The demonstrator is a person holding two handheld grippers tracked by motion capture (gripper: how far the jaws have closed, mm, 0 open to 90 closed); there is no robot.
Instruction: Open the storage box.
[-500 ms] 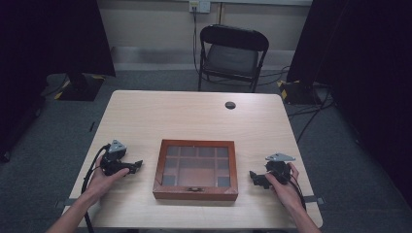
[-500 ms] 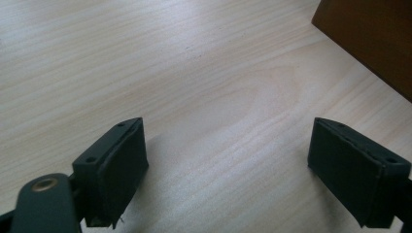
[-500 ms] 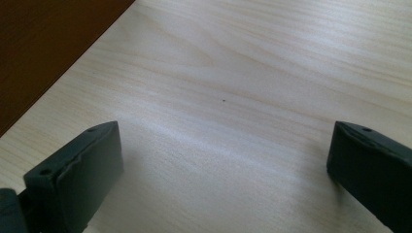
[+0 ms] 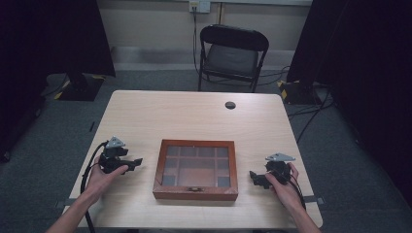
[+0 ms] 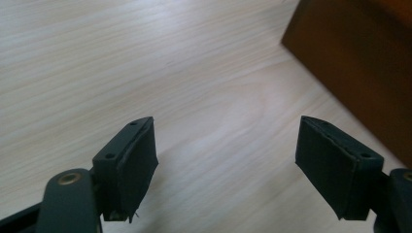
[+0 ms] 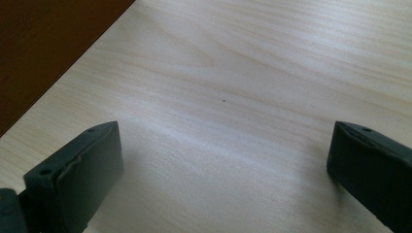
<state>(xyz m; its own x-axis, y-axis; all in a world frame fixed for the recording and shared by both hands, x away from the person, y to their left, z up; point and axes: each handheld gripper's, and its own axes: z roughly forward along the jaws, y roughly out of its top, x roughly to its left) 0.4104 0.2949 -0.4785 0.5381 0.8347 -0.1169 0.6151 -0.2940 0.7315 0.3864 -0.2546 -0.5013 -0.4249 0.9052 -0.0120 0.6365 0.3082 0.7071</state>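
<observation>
A shut wooden box [image 4: 196,169] with a glass lid and a small front clasp lies flat on the light wooden table [image 4: 194,116], near the front edge. My left gripper [image 4: 135,162] rests on the table to the box's left, jaws pointing at the box, open and empty [image 5: 226,165]. The box's dark side wall [image 5: 354,73] fills the upper right of the left gripper view. My right gripper [image 4: 254,175] rests to the box's right, also open with bare table between its jaws [image 6: 226,170]. The box's brown side [image 6: 43,48] lies at the upper left of the right gripper view.
A small dark round grommet [image 4: 230,105] sits in the tabletop at the far side. A black folding chair [image 4: 232,53] stands behind the table. Cables [image 4: 311,116] run over the grey floor at right. Dark curtains hang on both sides.
</observation>
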